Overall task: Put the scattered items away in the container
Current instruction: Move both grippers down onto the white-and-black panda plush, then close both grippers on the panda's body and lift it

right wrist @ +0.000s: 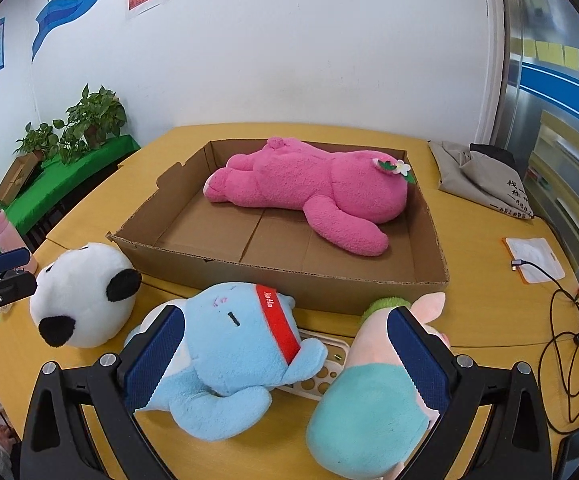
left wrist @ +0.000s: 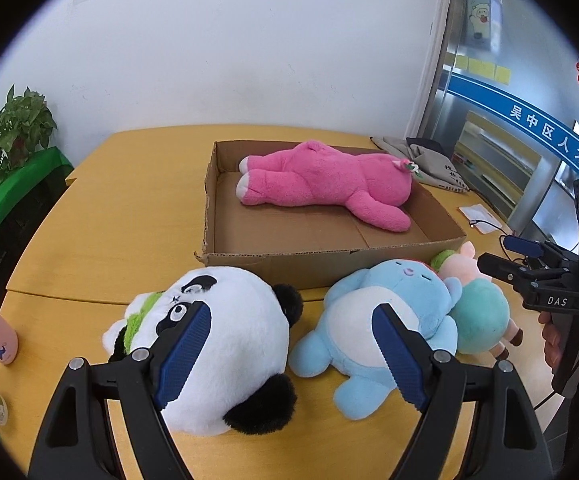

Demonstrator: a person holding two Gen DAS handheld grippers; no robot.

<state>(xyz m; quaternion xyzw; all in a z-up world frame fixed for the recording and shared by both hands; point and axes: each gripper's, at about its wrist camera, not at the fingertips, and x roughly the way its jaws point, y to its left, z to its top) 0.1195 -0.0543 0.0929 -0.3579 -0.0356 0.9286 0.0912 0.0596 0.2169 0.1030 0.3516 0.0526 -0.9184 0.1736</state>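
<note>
Pink plush [left wrist: 329,178] in cardboard box [left wrist: 329,264], three plushes [left wrist: 373,332] outside

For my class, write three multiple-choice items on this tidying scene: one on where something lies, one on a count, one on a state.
1. Where does the pink plush lie?
A. inside the cardboard box
B. on the green cloth
C. under the panda

2. How many plush toys lie on the table outside the box?
A. one
B. three
C. five

3. How does the left gripper stand?
A. shut on the panda
B. open
C. shut on the box edge

Answers: 1 A, the box walls surround it. 2 B, the panda plush, the blue plush and the pink-and-green plush. 3 B, its pads stand wide apart, gripping nothing.
</note>
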